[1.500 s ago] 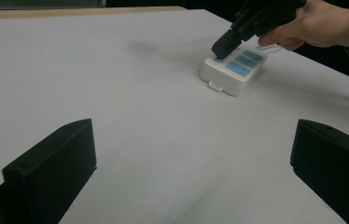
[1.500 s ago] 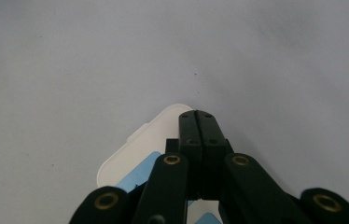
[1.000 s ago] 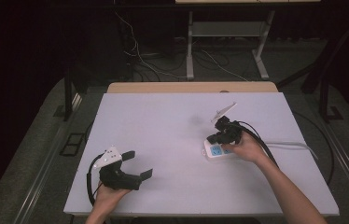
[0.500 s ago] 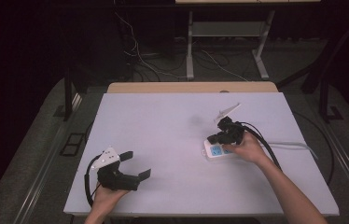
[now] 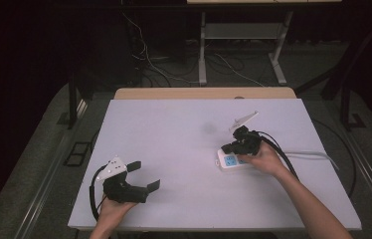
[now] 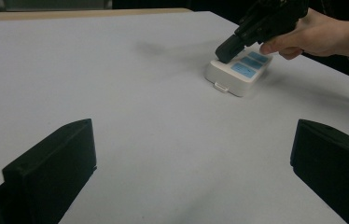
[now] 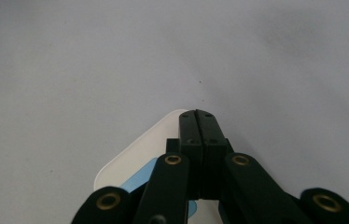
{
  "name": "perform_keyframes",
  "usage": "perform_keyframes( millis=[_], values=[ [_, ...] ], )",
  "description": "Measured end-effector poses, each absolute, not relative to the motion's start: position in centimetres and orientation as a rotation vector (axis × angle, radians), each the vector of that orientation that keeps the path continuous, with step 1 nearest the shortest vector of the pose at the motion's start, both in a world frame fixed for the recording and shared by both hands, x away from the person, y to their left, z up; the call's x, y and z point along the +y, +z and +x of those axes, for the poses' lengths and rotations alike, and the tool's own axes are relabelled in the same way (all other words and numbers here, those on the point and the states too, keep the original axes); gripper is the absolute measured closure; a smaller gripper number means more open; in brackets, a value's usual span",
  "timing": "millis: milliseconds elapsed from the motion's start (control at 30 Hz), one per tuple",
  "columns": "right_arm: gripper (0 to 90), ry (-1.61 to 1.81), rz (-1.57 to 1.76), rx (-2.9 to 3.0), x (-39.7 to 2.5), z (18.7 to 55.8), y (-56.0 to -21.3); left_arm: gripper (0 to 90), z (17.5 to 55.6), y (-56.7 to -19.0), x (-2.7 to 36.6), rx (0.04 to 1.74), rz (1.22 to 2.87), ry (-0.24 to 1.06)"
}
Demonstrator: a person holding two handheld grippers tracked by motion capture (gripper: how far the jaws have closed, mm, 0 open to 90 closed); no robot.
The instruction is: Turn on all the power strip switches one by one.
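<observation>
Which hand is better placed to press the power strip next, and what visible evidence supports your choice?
The right. Its tool is shut, with the tips over the end of the white power strip. The left tool is open at the table's near edge, well apart from the strip.

My right gripper (image 5: 230, 147) has slid a little toward my own side along the white power strip (image 5: 230, 162) — tips now over its near-left end — while my left gripper (image 5: 144, 175) edged slightly nearer me.
</observation>
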State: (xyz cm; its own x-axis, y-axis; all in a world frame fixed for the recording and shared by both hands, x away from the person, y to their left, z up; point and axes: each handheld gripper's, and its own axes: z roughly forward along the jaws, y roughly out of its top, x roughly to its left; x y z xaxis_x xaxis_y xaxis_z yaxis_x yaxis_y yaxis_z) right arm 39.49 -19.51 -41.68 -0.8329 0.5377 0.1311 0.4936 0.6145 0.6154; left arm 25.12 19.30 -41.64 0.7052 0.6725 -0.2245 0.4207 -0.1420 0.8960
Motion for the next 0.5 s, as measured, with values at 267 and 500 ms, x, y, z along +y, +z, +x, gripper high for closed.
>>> perform_keyframes(
  millis=[267,500],
  values=[
    [90.0,1.046,0.947,2.713,-19.7,39.7,-41.4,0.0,25.3,-41.7,19.0,0.861,1.778,0.265],
    [90.0,1.062,0.977,2.679,-20.8,39.6,-40.4,0.0,25.4,-41.8,18.9,0.859,1.780,0.261]
  ],
)
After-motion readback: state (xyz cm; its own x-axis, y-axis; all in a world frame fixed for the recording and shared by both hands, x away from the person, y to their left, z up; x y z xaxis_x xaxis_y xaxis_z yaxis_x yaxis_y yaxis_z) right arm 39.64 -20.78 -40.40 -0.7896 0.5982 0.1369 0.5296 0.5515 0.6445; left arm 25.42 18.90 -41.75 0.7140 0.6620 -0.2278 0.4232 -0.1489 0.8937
